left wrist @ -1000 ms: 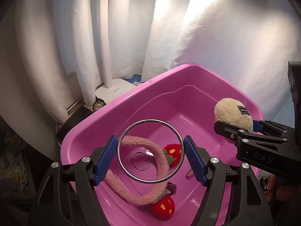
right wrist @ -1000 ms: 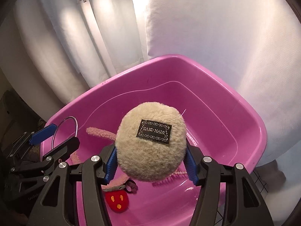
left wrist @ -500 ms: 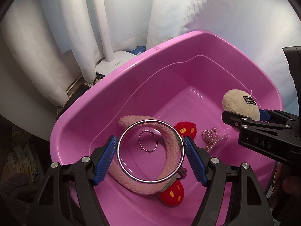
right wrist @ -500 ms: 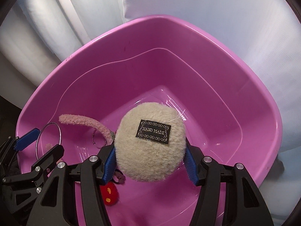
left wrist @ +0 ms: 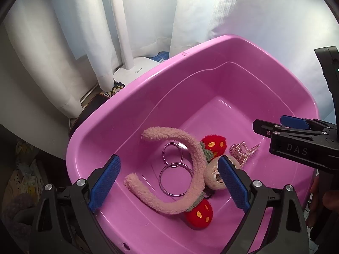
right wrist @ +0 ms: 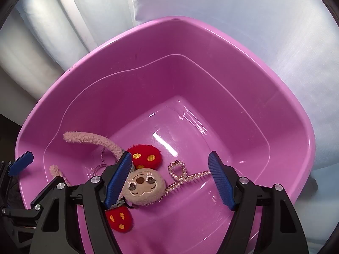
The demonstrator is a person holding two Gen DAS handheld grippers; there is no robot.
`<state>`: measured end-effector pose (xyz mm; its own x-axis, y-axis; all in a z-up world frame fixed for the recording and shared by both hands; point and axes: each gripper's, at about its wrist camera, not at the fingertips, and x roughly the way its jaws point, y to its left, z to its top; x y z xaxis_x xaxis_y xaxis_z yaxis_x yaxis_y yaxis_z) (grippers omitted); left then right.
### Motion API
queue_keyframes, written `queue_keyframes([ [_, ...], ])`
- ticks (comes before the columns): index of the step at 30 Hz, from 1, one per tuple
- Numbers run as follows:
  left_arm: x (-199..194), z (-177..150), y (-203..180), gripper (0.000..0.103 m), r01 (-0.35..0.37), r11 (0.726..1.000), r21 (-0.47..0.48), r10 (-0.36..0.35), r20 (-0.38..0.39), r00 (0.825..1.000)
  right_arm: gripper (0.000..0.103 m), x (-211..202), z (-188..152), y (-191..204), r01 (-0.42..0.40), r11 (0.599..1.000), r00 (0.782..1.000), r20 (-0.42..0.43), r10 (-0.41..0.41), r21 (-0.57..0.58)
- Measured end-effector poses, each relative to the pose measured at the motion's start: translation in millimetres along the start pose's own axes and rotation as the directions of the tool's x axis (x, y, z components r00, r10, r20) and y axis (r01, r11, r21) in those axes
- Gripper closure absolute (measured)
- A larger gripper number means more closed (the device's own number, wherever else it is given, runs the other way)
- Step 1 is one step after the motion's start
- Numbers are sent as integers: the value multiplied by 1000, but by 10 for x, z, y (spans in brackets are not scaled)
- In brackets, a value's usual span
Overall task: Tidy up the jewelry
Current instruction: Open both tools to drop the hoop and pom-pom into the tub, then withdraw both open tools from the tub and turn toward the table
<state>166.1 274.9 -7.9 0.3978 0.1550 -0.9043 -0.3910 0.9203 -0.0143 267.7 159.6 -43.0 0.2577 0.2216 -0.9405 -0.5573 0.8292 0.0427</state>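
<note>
Over the pink basin (left wrist: 148, 78) my left gripper (left wrist: 168, 180) hangs with its jaws opening and nothing between them. Below it on the basin floor lie a large silver ring (left wrist: 175, 180), a smaller ring (left wrist: 172, 154) and a fuzzy pink headband (left wrist: 190, 148) with red strawberries. My right gripper (right wrist: 169, 178) is also opening and holds nothing. Under it a round plush (right wrist: 144, 187) lies face up beside a pearl hair clip (right wrist: 182, 173). The headband (right wrist: 95, 139) curves off to the left inside the basin (right wrist: 148, 27).
A white lamp base (left wrist: 135, 69) and its pole stand behind the basin against white curtains (left wrist: 254, 21). Dark clutter sits left of the basin. The right gripper's black body (left wrist: 296, 146) reaches over the basin's right rim.
The large ring has left my left gripper and lies in the basin. The plush has dropped from my right gripper and landed face up. Both pairs of jaws stand wider.
</note>
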Motion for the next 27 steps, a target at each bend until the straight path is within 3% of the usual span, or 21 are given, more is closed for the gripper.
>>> queue_keyframes([
  [27,-433,-193,150,12,23,1000,-20,-22,71,997,32,-473,-207,142,-18,1000,995,94,19,-12],
])
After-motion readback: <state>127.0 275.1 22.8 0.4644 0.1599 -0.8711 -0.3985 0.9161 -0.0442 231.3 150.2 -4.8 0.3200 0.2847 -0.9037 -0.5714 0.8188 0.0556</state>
